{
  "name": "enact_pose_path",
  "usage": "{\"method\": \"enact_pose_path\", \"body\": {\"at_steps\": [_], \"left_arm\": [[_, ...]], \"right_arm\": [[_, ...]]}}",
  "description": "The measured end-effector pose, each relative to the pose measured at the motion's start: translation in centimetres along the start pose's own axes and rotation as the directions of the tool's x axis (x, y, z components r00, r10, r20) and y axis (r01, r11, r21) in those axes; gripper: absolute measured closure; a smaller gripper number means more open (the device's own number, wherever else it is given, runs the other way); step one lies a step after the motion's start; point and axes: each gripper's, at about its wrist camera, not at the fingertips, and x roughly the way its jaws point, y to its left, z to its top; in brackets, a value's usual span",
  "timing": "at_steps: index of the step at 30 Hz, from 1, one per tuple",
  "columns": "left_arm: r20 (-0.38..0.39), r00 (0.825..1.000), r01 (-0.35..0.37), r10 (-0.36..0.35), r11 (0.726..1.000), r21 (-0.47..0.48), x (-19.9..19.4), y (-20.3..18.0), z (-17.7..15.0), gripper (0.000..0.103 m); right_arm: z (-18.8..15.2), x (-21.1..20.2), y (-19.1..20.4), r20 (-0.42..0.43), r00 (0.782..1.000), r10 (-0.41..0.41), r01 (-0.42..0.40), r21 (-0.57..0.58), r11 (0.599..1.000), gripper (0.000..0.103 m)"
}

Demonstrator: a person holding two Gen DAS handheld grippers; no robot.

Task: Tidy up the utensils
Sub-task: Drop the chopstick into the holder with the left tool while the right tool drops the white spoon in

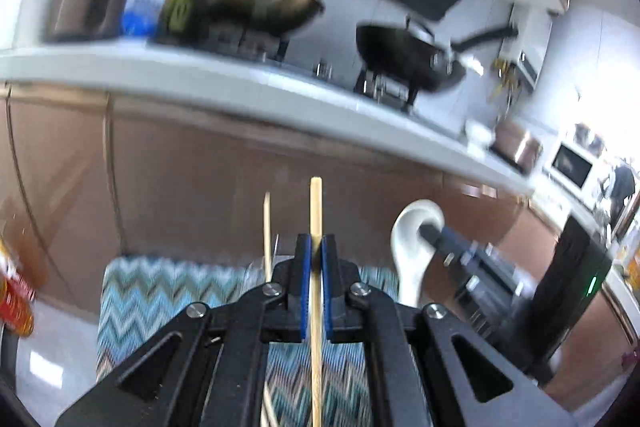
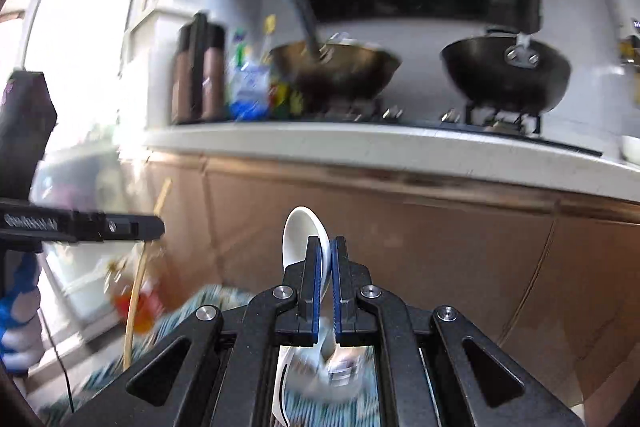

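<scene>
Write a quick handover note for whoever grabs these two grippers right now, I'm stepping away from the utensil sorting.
Left gripper: shut on a wooden chopstick, pointing up, lifted above the zigzag mat.
A second chopstick stands just to its left; its lower end is hidden.
Right gripper: shut on a white ceramic spoon, also raised.
Done: both utensils picked up.
Left: place each; no holder is visible in these views.

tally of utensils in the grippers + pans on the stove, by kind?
Chopsticks: 2, one in the left gripper at, one beside it at
White spoon: 1, in the right gripper
Brass-coloured wok: 1
Black wok: 1
Total: 5
</scene>
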Motion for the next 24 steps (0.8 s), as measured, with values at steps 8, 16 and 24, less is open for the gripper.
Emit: {"method": "enact_pose_path", "body": {"at_steps": [8, 16, 24], "left_arm": [[0.190, 0.975, -0.118, 0.117, 0.993, -0.005, 6.1, -0.9, 1.7, 0.099], [0.216, 0.955, -0.206, 0.201, 0.979, -0.001, 11.7, 0.3, -0.7, 0.099], [0.226, 0.951, -0.224, 0.210, 0.974, 0.039, 12.8, 1.1, -4.0, 0.096]], "right_arm": [[-2.1, 5.9, -1.0, 0.037, 0.996, -0.082, 0.081, 0.032, 0.996, 0.098], [-4.9, 8.1, -1.6, 0.035, 0.994, -0.099, 0.098, 0.043, 0.994, 0.098], [-8.1, 8.0, -2.0, -0.009, 0.997, -0.077, 0.077, 0.077, 0.994, 0.091]]}}
